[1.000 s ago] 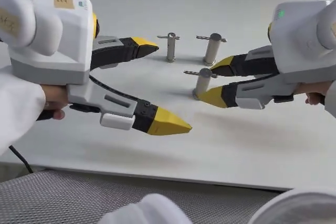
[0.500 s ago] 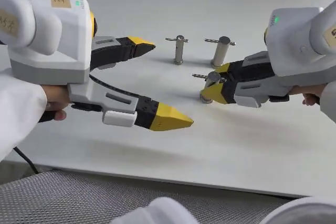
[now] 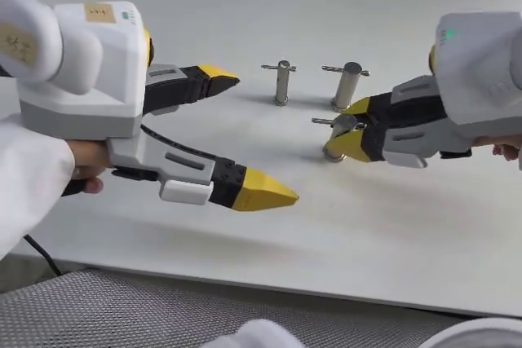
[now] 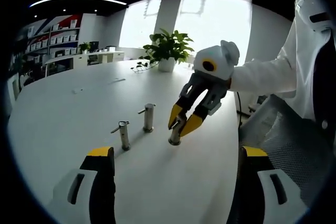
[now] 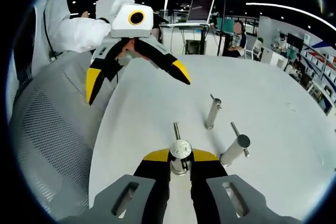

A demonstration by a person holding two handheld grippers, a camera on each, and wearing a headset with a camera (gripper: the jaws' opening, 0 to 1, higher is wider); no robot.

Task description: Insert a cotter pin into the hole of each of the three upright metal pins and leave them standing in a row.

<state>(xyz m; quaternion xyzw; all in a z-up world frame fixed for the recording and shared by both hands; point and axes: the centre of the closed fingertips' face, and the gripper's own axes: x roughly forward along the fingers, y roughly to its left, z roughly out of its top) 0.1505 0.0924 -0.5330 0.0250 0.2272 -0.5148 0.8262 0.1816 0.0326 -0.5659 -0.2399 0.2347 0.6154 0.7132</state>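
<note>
Three upright metal pins stand on the white table, each with a cotter pin through its top. The far left pin (image 3: 282, 85) and far right pin (image 3: 347, 87) stand side by side. The third pin (image 3: 337, 131) stands nearer, in front of the far right one. My right gripper (image 3: 347, 127) is shut on this near pin (image 5: 180, 156), its yellow jaws either side of the shaft, and its cotter pin (image 3: 322, 121) points left. My left gripper (image 3: 248, 137) hangs open wide to the left, holding nothing. The right gripper (image 4: 184, 121) also appears on the near pin (image 4: 175, 135) in the left gripper view.
The white table (image 3: 383, 226) is bare around the pins. A grey mesh chair (image 3: 98, 307) lies below its near edge. In the left gripper view a potted plant (image 4: 167, 51) stands at the table's far end.
My right gripper, open around the near pin a second ago, has shut on it and shifted it slightly to the right. The left gripper has stayed open in place.
</note>
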